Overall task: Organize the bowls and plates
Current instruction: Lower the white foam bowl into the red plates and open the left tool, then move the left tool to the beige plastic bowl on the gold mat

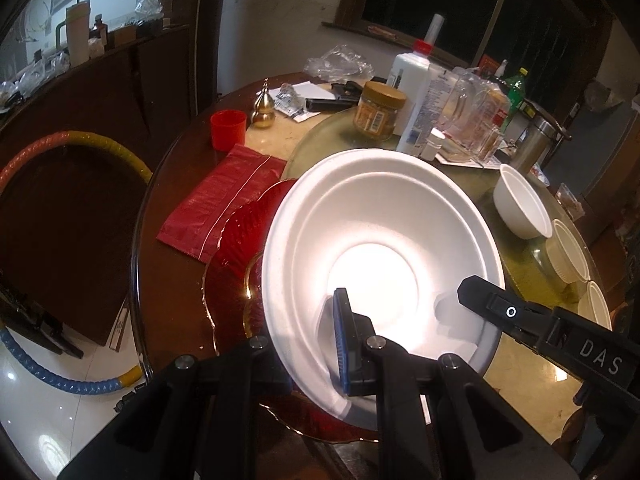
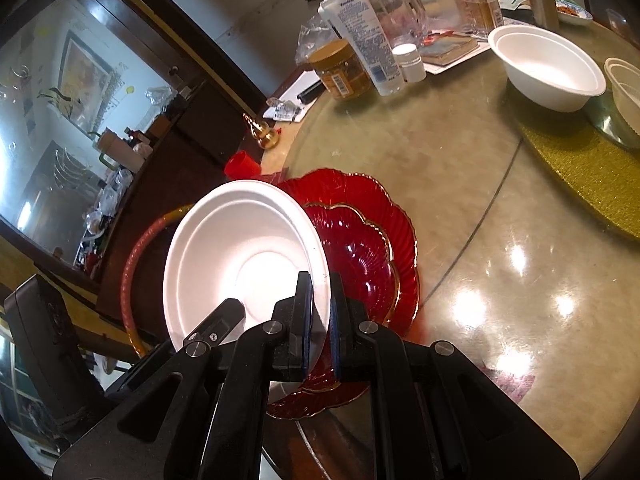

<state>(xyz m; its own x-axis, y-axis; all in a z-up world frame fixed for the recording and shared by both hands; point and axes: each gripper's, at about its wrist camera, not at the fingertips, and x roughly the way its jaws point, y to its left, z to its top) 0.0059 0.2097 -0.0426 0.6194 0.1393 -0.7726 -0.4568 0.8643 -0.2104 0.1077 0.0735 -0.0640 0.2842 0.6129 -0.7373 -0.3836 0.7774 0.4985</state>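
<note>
The white disposable bowl (image 2: 244, 256) is held tilted in the air over the stacked red glass plates (image 2: 372, 256), its open face turned toward both cameras. The right gripper (image 2: 321, 320) has its fingers clenched on the bowl's rim, one blue pad inside and one outside, which is what keeps the light bowl on edge.

The left gripper (image 1: 316, 344) holds the near rim too: one blue-padded finger (image 1: 342, 340) lies inside the bowl, while its partner is hidden behind the wall, so the grip looks closed on the rim but I cannot tell for certain. Two holds probably steady a flimsy bowl while it is carried.

The red plates rest on the tabletop (image 2: 500, 280) at its edge, smaller on larger, suggesting sorting by kind. Another white bowl (image 2: 548, 68) sits well apart on a gold placemat (image 2: 580, 168), beside cream ribbed cups (image 1: 568, 256), likely where bowls belong.
</note>
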